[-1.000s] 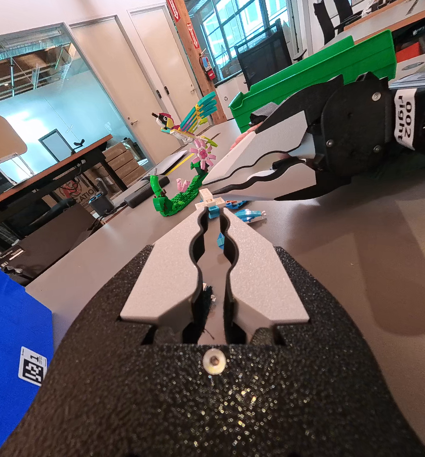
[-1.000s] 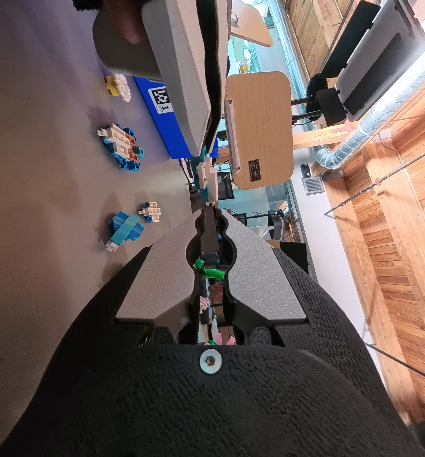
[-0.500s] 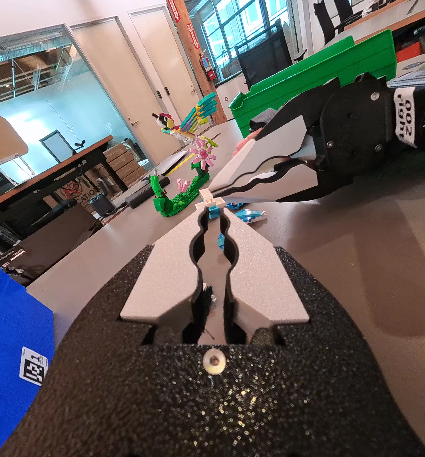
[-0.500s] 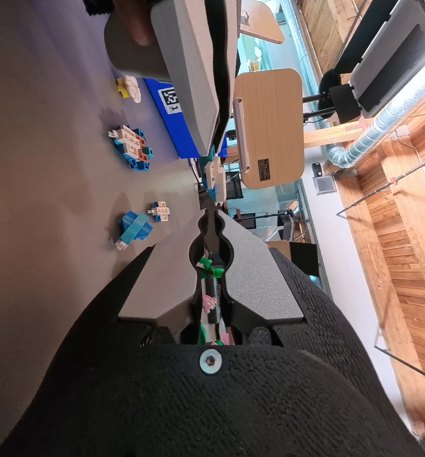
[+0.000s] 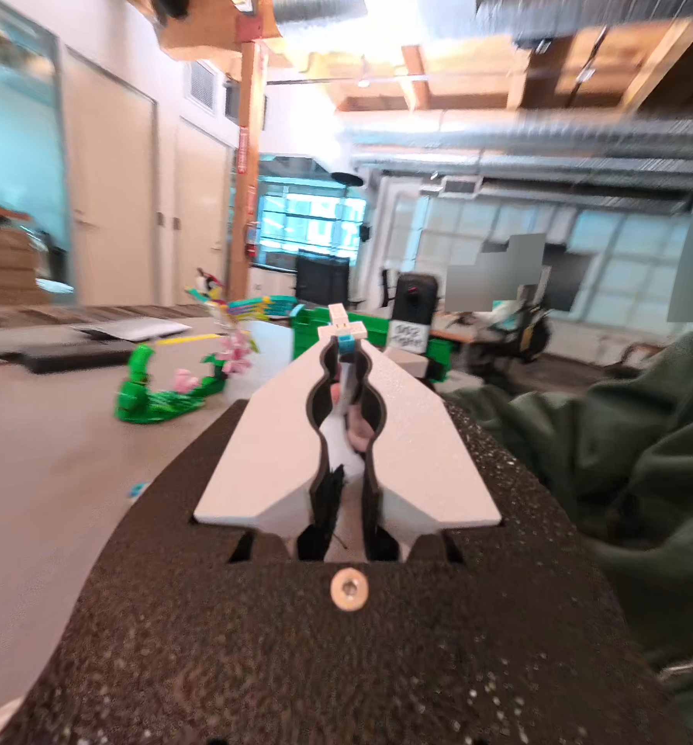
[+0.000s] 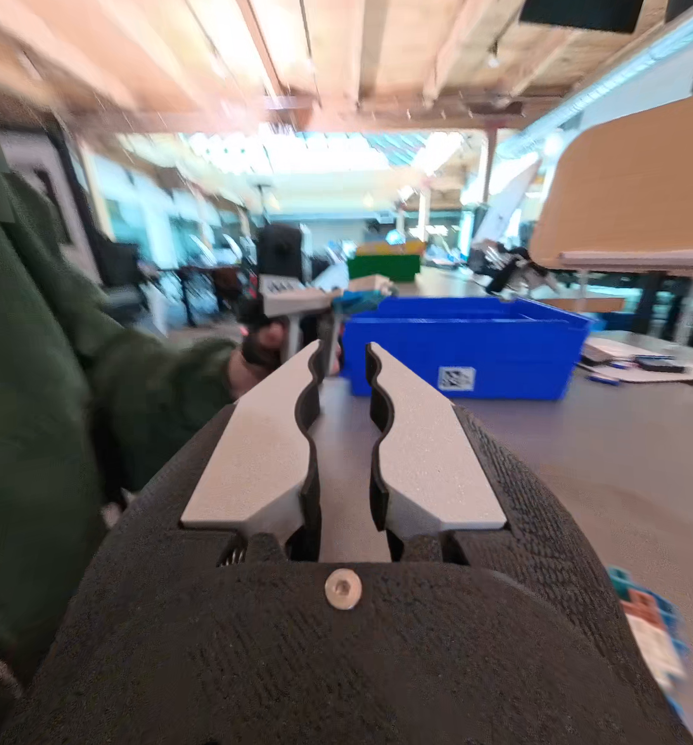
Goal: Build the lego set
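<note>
My left gripper [image 5: 345, 347] is shut on a small white and light-blue brick piece [image 5: 341, 327], held raised above the grey table [image 5: 54, 443]. My right gripper [image 6: 342, 350] is open and empty, pointing over the table toward a blue bin [image 6: 465, 346]. The right gripper shows farther off in the left wrist view [image 5: 411, 322], and the left gripper farther off in the right wrist view [image 6: 308, 298], gripped by a hand in a dark green sleeve [image 6: 143, 387]. A green brick plant with pink flowers [image 5: 167, 387] and a colourful brick bird [image 5: 224, 300] stand at the left of the table.
A green bin [image 5: 361, 330] stands behind the brick piece. A brick cluster [image 6: 647, 629] lies at the right edge of the right wrist view. A flat dark device [image 5: 78, 356] and a laptop [image 5: 131, 327] lie at the back left. A wooden chair back [image 6: 634, 181] is at the upper right.
Both grippers have swung up and apart, and both views are blurred by motion. The right gripper has opened and let go of the piece. The left gripper still holds it.
</note>
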A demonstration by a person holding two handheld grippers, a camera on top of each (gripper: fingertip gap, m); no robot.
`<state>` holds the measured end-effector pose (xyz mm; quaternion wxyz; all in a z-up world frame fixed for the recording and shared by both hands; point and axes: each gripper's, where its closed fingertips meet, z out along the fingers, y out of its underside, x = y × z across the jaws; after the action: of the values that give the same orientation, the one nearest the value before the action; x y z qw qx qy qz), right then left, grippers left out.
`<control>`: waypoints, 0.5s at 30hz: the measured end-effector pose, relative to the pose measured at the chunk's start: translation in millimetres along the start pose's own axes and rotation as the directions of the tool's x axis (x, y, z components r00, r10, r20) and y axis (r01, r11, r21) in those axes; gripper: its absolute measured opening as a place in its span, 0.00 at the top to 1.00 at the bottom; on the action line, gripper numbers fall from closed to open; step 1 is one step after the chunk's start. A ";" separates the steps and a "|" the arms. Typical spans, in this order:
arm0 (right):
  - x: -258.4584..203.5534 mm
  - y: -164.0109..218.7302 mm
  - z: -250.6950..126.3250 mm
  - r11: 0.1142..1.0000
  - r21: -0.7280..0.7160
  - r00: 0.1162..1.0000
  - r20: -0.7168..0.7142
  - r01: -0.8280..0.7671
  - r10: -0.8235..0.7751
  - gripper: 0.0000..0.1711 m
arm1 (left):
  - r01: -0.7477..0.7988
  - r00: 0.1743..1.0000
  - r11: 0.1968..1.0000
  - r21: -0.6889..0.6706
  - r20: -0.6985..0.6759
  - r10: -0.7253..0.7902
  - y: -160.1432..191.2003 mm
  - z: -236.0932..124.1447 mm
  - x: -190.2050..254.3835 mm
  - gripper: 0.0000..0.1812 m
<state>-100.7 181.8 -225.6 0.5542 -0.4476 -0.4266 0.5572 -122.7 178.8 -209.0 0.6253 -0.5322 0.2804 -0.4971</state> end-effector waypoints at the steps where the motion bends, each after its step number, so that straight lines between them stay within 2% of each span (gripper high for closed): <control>1: -1.8 -7.8 -1.8 0.996 0.052 0.997 0.036 -0.066 0.065 0.90 | 0.088 0.995 0.996 0.007 -0.039 -0.087 0.0 2.4 3.0 0.97; 4: 2.1 -18.6 -6.9 0.973 0.125 0.979 0.080 -0.196 0.187 0.88 | 0.306 0.945 0.952 -0.007 -0.119 -0.305 5.8 7.6 6.9 0.98; 7: 8.2 -19.6 -10.9 0.960 0.129 0.967 0.082 -0.250 0.241 0.88 | 0.358 0.923 0.928 -0.103 -0.109 -0.369 24.0 10.2 5.9 0.98; 11: 7.9 1.3 -11.5 0.977 -0.023 0.974 0.069 -0.214 0.215 0.92 | 0.357 0.922 0.907 -0.222 -0.069 -0.380 35.8 6.4 1.8 0.98; 13: 3.4 15.9 -13.8 0.977 -0.131 0.980 0.082 -0.167 0.179 0.93 | 0.298 0.941 0.893 -0.338 -0.051 -0.334 46.3 0.8 1.6 0.98; 15: 0.2 33.4 -16.3 0.967 -0.240 0.990 0.083 -0.090 0.113 0.89 | 0.176 0.973 0.860 -0.479 -0.050 -0.226 60.4 -7.0 3.4 0.98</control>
<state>-92.7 180.9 -261.9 0.4466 -0.5042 -0.4924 0.5512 -108.2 169.3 -267.4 0.4065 -0.6678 0.3678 -0.5036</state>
